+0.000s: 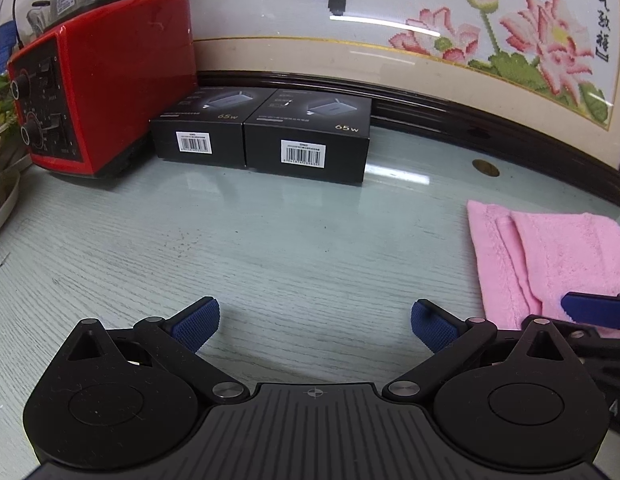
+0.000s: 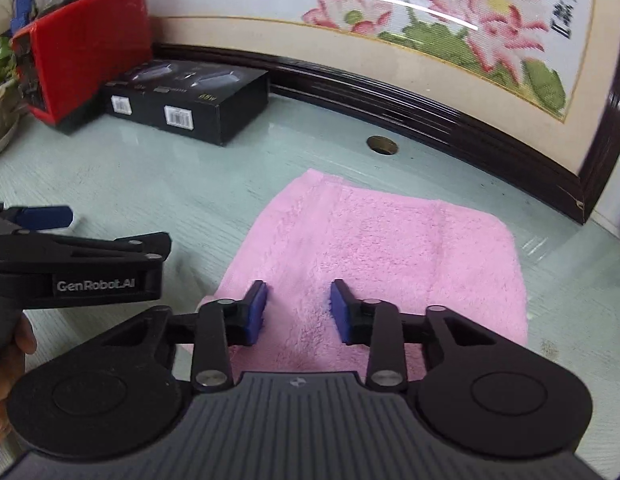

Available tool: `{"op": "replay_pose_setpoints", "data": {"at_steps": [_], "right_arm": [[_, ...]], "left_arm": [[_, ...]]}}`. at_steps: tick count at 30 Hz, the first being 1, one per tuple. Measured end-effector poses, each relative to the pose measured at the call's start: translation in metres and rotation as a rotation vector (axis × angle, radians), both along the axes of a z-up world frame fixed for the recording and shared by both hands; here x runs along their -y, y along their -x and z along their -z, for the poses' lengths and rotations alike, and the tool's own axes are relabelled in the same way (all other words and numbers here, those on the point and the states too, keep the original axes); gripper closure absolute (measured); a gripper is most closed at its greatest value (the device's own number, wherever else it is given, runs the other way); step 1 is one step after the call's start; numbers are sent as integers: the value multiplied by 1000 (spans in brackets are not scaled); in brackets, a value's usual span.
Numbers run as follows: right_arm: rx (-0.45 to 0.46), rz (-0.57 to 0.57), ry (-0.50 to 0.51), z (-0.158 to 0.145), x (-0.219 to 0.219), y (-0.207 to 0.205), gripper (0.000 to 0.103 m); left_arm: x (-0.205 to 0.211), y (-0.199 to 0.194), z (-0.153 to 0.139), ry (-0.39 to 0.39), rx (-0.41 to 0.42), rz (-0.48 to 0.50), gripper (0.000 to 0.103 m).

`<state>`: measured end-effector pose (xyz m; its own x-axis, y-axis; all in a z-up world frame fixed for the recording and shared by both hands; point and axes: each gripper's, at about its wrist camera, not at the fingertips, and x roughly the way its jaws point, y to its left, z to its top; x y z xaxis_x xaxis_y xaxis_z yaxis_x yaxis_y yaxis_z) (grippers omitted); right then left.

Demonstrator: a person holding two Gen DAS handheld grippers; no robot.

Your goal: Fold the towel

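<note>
A pink towel [image 2: 373, 256] lies folded and flat on the pale glass-topped table [image 2: 150, 184]; in the left wrist view the towel [image 1: 549, 256] is at the right edge. My right gripper [image 2: 298, 312] hangs over the towel's near edge, its blue pads apart, with nothing pinched between them. My left gripper [image 1: 314, 322] is wide open over bare table to the left of the towel and touches nothing. One of its blue fingertips [image 2: 46, 216] shows at the left of the right wrist view, with a hand [image 2: 6, 344] on the handle.
At the back left stand a red appliance [image 1: 98, 80] and two black boxes [image 1: 262, 136]. A large framed cross-stitch picture [image 1: 429, 40] leans along the back edge. A brass-ringed hole [image 1: 485, 168] sits in the table behind the towel. A plant dish [image 1: 2, 208] is far left.
</note>
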<state>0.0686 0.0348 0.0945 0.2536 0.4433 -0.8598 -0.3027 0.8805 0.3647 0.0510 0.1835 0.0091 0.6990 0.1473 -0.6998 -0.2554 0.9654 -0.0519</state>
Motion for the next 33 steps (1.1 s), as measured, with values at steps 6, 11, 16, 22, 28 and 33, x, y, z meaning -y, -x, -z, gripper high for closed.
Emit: {"op": "replay_pose_setpoints", "data": {"at_steps": [6,11,16,22,28,33], "right_arm": [[-42,64,-98,2,25,-7,91],[-17,111,-161,-9,36,-12,92],[29,137,-196,-20,28,-18,94],[6,114,-151,-10,14,-20,86],[-29,55,-63,-5,1,-16,56],[-15,4,11,3,-20,-7,47]], "left_arm": [[-3,1,-1,24,5,-10,0],[-11,2,-3,60,15,-44,0],[-18,3,-4,96,28,-67,0],[-19,4,-5,95,26,-74,0],[-21,5,-5,112,31,-79,0],[-19,5,-4,97,28,-76,0]]}}
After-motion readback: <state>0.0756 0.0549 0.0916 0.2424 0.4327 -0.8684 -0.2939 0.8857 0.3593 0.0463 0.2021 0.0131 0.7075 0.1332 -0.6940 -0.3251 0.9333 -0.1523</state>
